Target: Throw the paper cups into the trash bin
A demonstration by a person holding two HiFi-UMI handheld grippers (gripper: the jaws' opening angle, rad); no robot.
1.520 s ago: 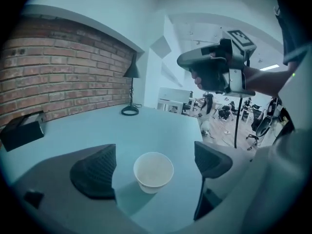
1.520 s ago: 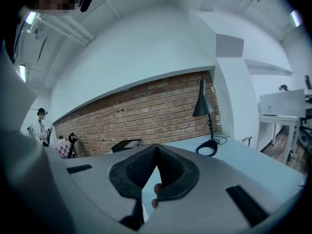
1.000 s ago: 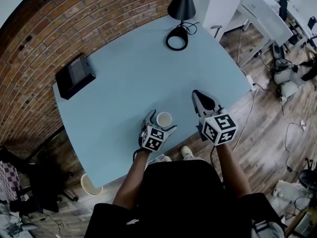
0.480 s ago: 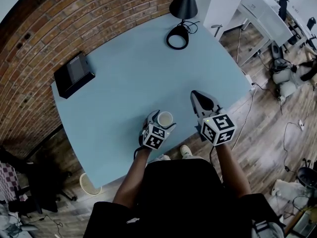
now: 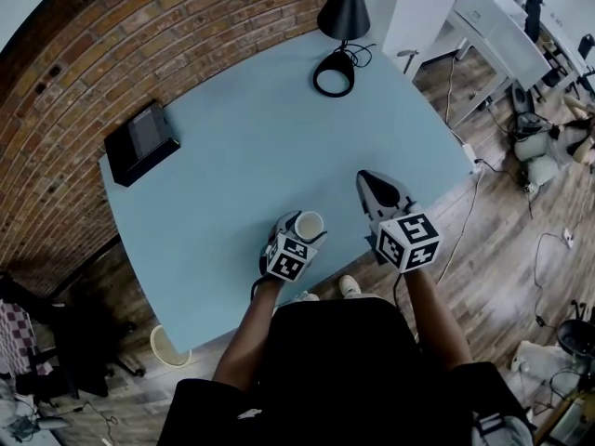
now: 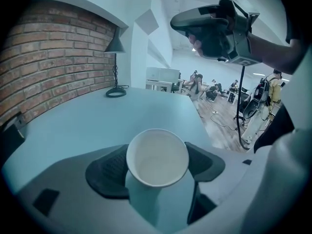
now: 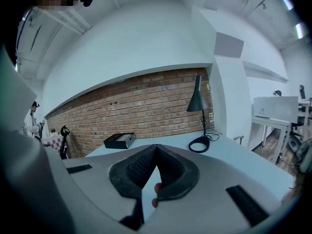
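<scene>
Cup (image 5: 309, 224) of white paper, empty, stands upright with its mouth up on the pale blue desk (image 5: 242, 137). It is close to the desk's front edge and directly ahead of the person's left hand.

The left tongs (image 6: 156, 162) reach the cup from the person's side and tilt down toward the desk. One jaw sits on each side of the cup, so its long axis rises straight up between them, square to the line along which the tongs point. These jaws have just been closing. In the left gripper view both dark pads look to be against the cup just under its rim. The rim is round, not crushed, so the grip seems light.

The right tongs (image 5: 372, 182) hang to the right of the cup and apart from it, above the near right part of the desk. Their jaws are closed tip to tip with nothing between them.

No other cup shows on the desk.

What looks like a small round bin (image 5: 170, 344) sits on the floor past the desk's near left corner, on the person's left and well below the desktop. The left hand, which has the cup, is also the nearer one to the bin. The coming move probably calls for a lift clear of the desk, then a carry leftward and down past that corner.
</scene>
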